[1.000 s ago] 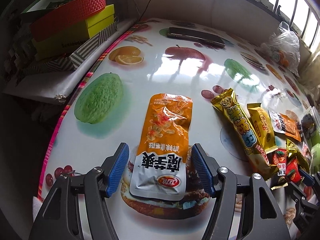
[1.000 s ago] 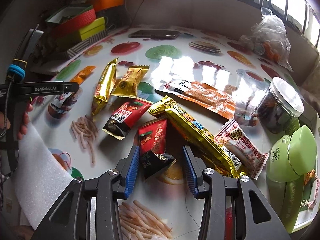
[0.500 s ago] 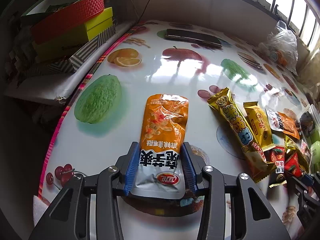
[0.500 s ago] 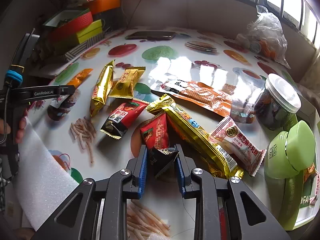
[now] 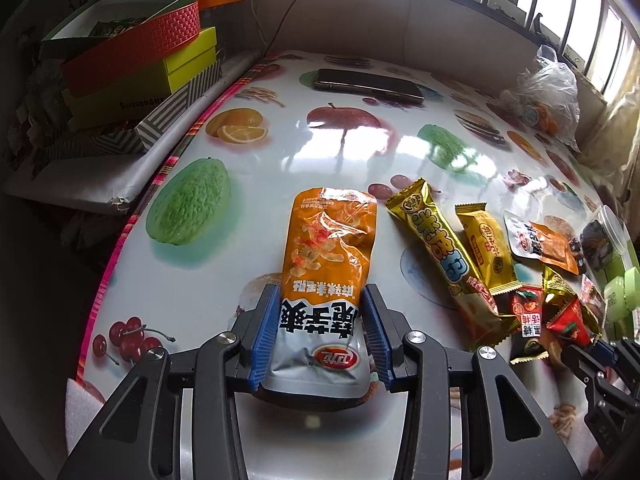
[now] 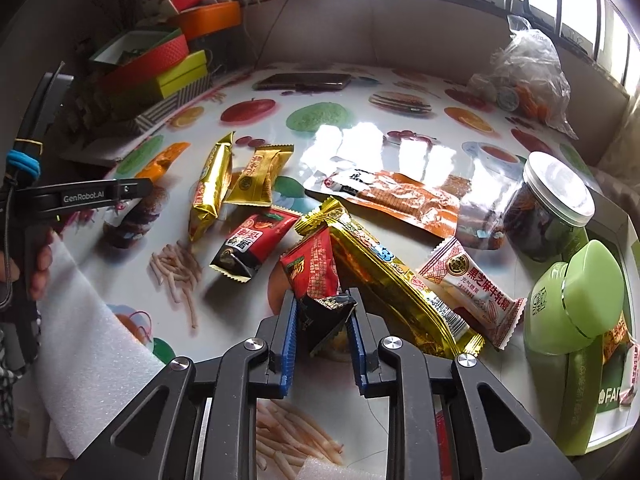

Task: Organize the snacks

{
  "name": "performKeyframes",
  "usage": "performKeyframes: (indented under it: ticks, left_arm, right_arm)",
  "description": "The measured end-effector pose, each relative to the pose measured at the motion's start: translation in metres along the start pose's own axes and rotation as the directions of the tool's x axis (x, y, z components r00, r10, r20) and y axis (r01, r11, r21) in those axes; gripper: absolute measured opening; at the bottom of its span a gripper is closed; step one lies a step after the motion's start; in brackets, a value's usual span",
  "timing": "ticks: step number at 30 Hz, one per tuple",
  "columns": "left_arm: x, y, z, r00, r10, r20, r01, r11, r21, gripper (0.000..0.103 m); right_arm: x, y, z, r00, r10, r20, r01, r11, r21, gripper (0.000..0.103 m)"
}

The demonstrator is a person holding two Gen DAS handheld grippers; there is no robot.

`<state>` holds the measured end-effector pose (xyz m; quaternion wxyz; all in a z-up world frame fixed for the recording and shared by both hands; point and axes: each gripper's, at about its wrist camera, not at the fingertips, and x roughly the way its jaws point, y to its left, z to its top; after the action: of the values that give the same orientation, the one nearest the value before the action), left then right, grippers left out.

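Left gripper (image 5: 320, 336) jaws grip orange pouch (image 5: 328, 264) bottom center, right gripper (image 6: 323, 332) jaws pinch red packet (image 6: 316, 276) lower center; lift both straight up, w/o dragging neighbors on surface (image 5: 248, 208).

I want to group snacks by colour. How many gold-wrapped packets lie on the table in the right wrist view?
3: the left gold bar, the short gold packet beside it, and the middle gold bar at the centre. More may hide under other packets.

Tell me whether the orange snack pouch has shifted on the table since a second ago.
Yes. The orange snack pouch now lies nearer the gold bar, and the left gripper is clamped on its silver end.
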<state>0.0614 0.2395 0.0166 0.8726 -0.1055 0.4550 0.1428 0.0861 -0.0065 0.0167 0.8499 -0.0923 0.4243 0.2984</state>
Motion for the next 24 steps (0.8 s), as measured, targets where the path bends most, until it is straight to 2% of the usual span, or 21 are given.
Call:
performKeyframes:
  ticks: [14,24]
  left_arm:
    - [-0.035,-0.037,0.003,0.996,-0.069,0.055,0.066,0.996,0.065,0.043]
    - [-0.057,-0.075,0.008,0.987,-0.141,0.084,0.129,0.983,0.131,0.043]
  right_arm:
    - [-0.029,-0.009,0.005,0.998,0.01,0.068,-0.013,0.999,0.035,0.022]
    - [-0.056,-0.026,0.008,0.992,-0.013,0.125,0.003,0.997,0.076,0.022]
